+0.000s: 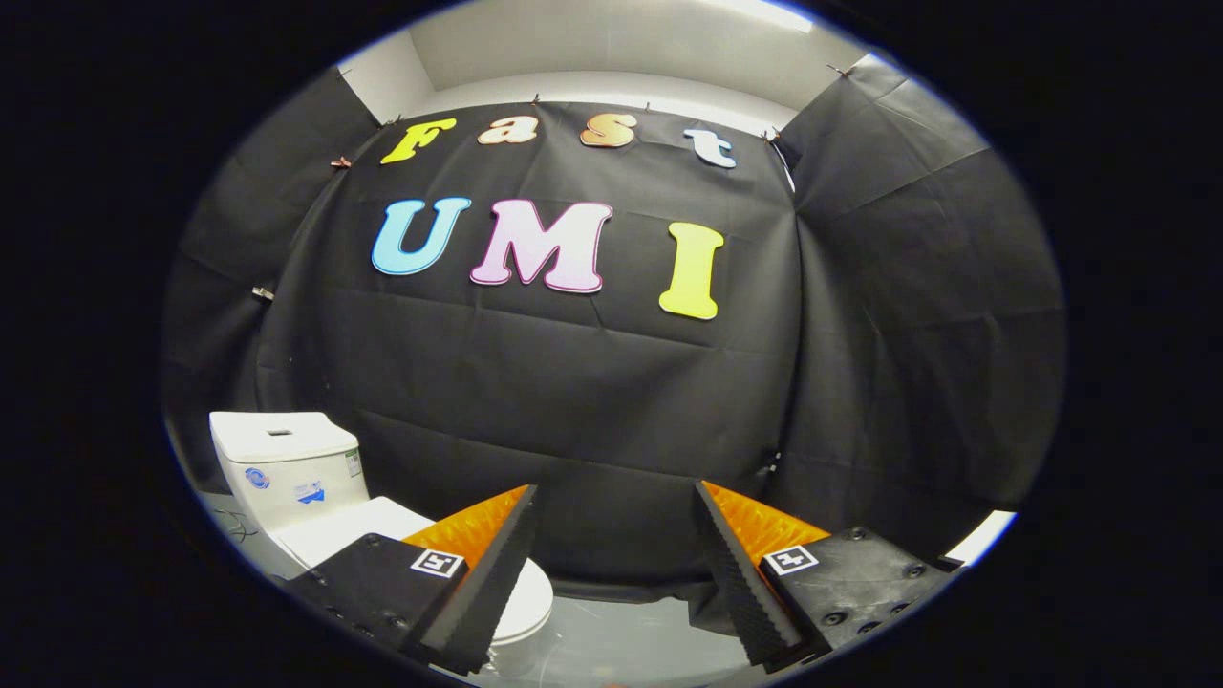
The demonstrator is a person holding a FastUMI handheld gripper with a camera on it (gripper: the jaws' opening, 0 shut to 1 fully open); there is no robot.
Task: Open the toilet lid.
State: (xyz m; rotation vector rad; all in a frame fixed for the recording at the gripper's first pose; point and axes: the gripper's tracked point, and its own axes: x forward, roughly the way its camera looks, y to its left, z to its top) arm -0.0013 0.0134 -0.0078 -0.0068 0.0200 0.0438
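The toilet (pixel 315 497) stood low to the left of the gripper (pixel 616 573), white, with a boxy tank (pixel 287 463) at its back against the black wall (pixel 573 401). A flush button sat in the tank's top, and a couple of small stickers marked the tank's front. The lid (pixel 530 597) lay flat and shut over the bowl — its rounded front edge showed just past the left finger (pixel 478 592), which covered part of it. The gripper's fingers were spread wide apart and held nothing; only the wall and a strip of pale, glossy floor (pixel 621 640) showed between them. The right finger (pixel 750 583) hung well clear of the toilet. A thin cable (pixel 234 524) lay on the floor beside the tank.
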